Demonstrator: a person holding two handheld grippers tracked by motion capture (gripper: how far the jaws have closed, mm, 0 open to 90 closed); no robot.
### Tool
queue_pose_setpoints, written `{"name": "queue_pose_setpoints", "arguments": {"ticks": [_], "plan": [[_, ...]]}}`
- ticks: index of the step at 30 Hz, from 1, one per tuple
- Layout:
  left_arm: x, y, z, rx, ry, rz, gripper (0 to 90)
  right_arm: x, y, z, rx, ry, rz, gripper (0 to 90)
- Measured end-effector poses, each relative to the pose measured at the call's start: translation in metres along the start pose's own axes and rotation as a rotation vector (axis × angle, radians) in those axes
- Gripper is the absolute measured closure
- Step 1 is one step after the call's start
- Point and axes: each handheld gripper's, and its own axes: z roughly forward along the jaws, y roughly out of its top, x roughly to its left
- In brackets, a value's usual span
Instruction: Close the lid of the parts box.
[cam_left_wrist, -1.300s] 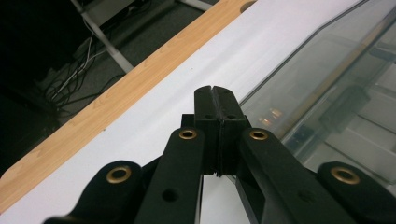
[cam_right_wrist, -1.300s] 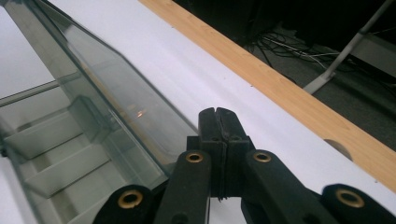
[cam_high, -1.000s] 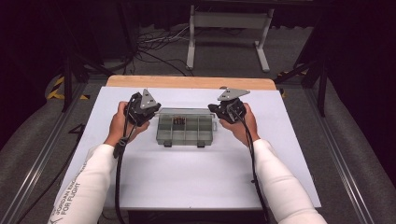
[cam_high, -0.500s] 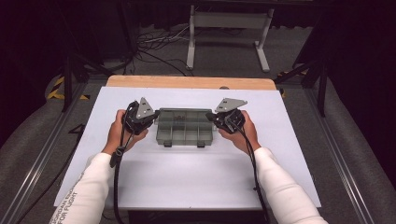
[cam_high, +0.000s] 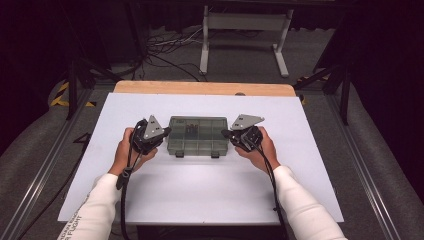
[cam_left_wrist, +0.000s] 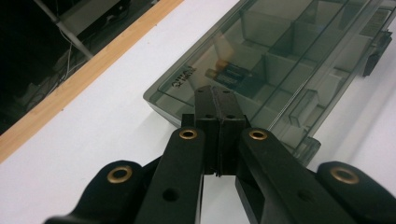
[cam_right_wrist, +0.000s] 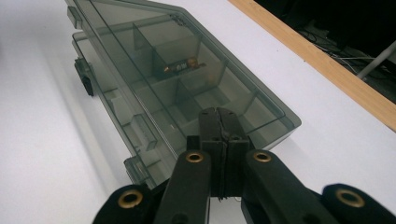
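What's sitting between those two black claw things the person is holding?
The smoky clear compartment box, lid closed, lies between the left gripper and the right gripper in the high view. Both grippers are shut, one at each short end, with nothing else between them.

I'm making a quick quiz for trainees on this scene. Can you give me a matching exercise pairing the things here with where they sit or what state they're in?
Things:
1. compartment box
2. left gripper
3. right gripper
4. wooden strip

Descriptions:
A. along the table's far edge
B. jaws shut, at the box's left end
C. smoky clear lid closed, mid-table
D. jaws shut, at the box's right end

Pairs: 1-C, 2-B, 3-D, 4-A
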Motion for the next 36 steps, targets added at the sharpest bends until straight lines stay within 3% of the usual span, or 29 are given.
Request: {"name": "queue_pose_setpoints", "arguments": {"ticks": [8,12,22,27,28,36], "plan": [[-0.006,-0.005,0.004,0.003,-0.029,-0.002,89.5,0.005,-0.005,0.002,0.006,0.0,-0.008,90.0],[-0.01,-0.008,0.006,0.007,-0.035,0.002,89.6,0.005,-0.013,0.005,-0.001,0.026,0.023,90.0],[-0.013,-0.016,0.013,0.006,-0.06,-0.014,89.5,0.006,-0.028,0.01,-0.024,0.037,0.053,90.0],[-0.015,-0.015,0.014,-0.002,-0.07,-0.014,89.1,0.01,-0.032,0.011,-0.028,0.03,0.045,90.0],[-0.015,-0.015,0.014,0.0,-0.069,-0.01,89.2,0.01,-0.033,0.012,-0.04,0.049,0.056,90.0],[-0.016,-0.022,0.017,-0.009,-0.089,-0.026,89.3,0.014,-0.035,0.014,-0.05,0.028,0.05,90.0]]}}
